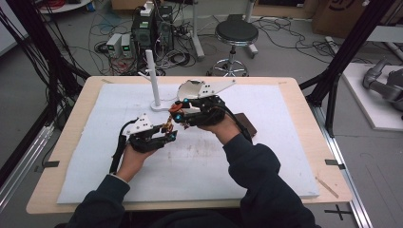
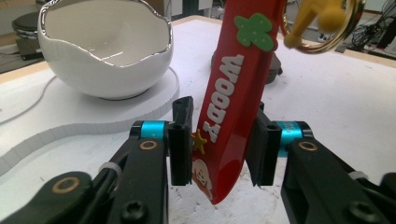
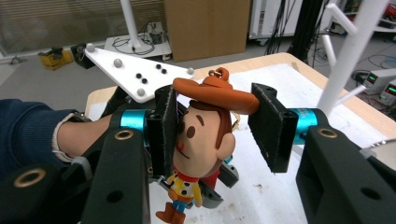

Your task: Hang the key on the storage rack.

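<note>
Fingers (image 2: pixel 180 140) flank the red strap (image 2: pixel 231 102), standing nearly upright, leaning right.

High view sat above the person's side of the table (image 1: pixel 62 156), facing forward and down; it took in the whole white mat (image 1: pixel 266 156), both forearms, and the floor clutter behind. Left gripper view rode low on the left gripper (image 2: pixel 224 140), looking along its jaws just above the mat, very close to a red Woody strap (image 2: pixel 231 102), with the white bowl (image 2: pixel 105 51) near behind. Right gripper view looked along the right gripper (image 3: pixel 212 126) at the cowboy figure (image 3: pixel 201 140), close up, facing the person's other hand (image 3: pixel 86 135). Shared: the white stand (image 1: pixel 153 78) (image 3: pixel 350 51) and bowl (image 1: pixel 190 89) appeared in the high view too.
</note>
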### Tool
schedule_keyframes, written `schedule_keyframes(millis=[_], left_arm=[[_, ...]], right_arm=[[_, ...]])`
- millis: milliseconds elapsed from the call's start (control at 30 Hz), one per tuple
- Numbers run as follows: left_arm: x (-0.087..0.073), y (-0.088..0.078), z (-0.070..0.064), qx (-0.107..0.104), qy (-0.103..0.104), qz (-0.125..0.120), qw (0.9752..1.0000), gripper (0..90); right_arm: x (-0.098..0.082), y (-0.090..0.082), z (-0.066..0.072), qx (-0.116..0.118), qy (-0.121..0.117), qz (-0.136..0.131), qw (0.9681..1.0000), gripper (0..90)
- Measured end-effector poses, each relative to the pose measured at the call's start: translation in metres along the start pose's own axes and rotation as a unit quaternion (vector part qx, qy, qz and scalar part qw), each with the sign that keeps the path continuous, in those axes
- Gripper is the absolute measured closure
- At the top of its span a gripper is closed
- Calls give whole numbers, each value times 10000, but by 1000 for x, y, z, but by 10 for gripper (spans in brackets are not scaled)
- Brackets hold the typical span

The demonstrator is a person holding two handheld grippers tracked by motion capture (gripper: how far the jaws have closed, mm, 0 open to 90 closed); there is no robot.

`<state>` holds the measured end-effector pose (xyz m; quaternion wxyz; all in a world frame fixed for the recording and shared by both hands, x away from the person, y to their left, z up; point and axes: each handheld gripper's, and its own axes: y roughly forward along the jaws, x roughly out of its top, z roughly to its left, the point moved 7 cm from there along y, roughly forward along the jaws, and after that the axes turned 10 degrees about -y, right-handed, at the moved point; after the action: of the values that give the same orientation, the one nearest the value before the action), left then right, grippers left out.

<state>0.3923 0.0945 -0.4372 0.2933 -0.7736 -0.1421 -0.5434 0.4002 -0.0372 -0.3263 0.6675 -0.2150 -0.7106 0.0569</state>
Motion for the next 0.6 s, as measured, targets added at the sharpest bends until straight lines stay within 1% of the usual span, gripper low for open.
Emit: schedule_keyframes(millis=[100, 133, 167, 200, 233, 267, 300, 333, 367, 433, 467, 500, 533, 567, 600], left_arm=[[0, 0, -1, -40, -33, -5, 10000, 672], [0, -1, -1, -43, -11, 2, 10000, 686], [0, -1, -2, -49, -10, 1, 10000, 703], [0, -1, -2, -77, -20, 9, 10000, 743], [0, -1, -3, -96, -5, 43, 9999, 743], [0, -1, -3, -122, -31, 67, 9999, 781], [-1, -2, -4, -145, -39, 102, 9998, 818], [0, -2, -4, -154, -69, 90, 9998, 818], [0, -3, -5, -168, -84, 117, 9998, 859], [1, -3, -7, -176, -147, 210, 9995, 862], [2, -4, -7, -168, -129, 265, 9994, 863], [3, -4, -8, -179, -102, 298, 9993, 865], [4, -5, -8, -193, -107, 322, 9992, 865], [5, -6, -8, -173, -127, 347, 9992, 865], [6, -7, -7, -170, -159, 354, 9991, 865]], right_arm=[[-2, -4, -3, -78, 24, -10, 10000, 541], [-3, -5, -3, -93, 67, -2, 9999, 541], [-4, -5, -5, -120, 37, -28, 9999, 541], [-4, -7, -5, -138, 50, -8, 9999, 541], [-4, -7, -5, -138, 50, -8, 9999, 541], [-6, -8, -6, -226, 29, 61, 9997, 541], [-7, -9, -6, -274, 79, 119, 9995, 541], [-7, -9, -6, -274, 79, 119, 9995, 541], [-9, -10, -9, -369, 81, 150, 9992, 541], [-10, -11, -11, -387, 76, 144, 9991, 541], [-12, -12, -11, -421, 96, 145, 9990, 540], [-16, -15, -13, -449, 187, 123, 9987, 540], [-16, -15, -13, -449, 187, 123, 9987, 540], [-22, -18, -14, -498, 271, 140, 9983, 540], [-25, -19, -15, -516, 302, 143, 9981, 541]])
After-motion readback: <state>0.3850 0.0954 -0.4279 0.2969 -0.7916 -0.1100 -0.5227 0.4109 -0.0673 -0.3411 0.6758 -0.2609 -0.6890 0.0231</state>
